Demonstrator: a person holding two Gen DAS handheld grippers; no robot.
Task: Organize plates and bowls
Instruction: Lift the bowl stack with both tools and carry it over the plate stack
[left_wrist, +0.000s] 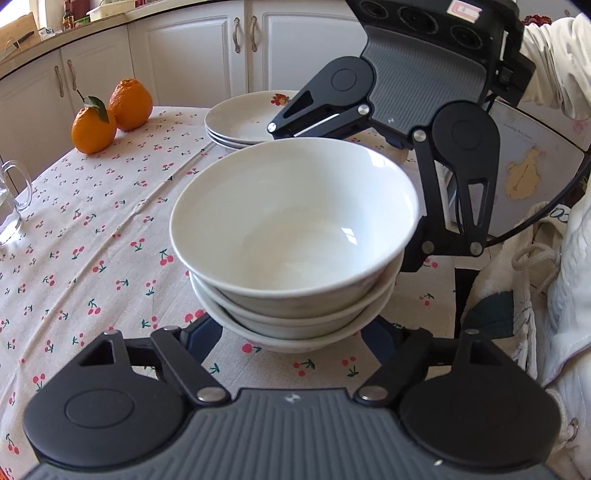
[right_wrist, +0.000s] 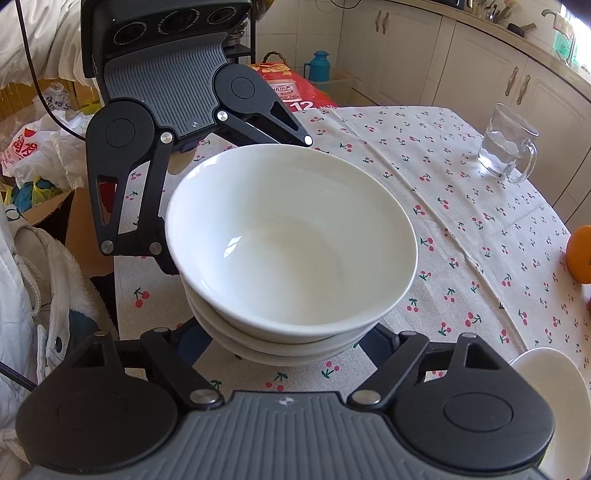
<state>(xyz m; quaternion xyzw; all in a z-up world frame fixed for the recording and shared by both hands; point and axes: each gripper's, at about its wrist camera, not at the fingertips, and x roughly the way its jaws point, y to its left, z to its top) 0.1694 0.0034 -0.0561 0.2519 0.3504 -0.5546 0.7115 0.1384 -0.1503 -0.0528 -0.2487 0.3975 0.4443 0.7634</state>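
Both grippers, left gripper (left_wrist: 295, 332) and right gripper (right_wrist: 288, 336), spread wide around the stacked bowls (left_wrist: 291, 236), gripping nothing. Plates (left_wrist: 240, 122) sit stacked toward the tabletop's far edge; sorting looks nearly finished.

Two handheld grippers face each other low over the counter near its edge. The left gripper (left_wrist: 291, 332) has its fingers (left_wrist: 201, 341) spread wide and pointed forward; the right gripper (right_wrist: 291, 338), opposite, likewise has its fingers (right_wrist: 192, 343) parted. Each appears in the other's camera, tilted downward, with a white-sleeved arm (left_wrist: 550, 48) behind the right one.
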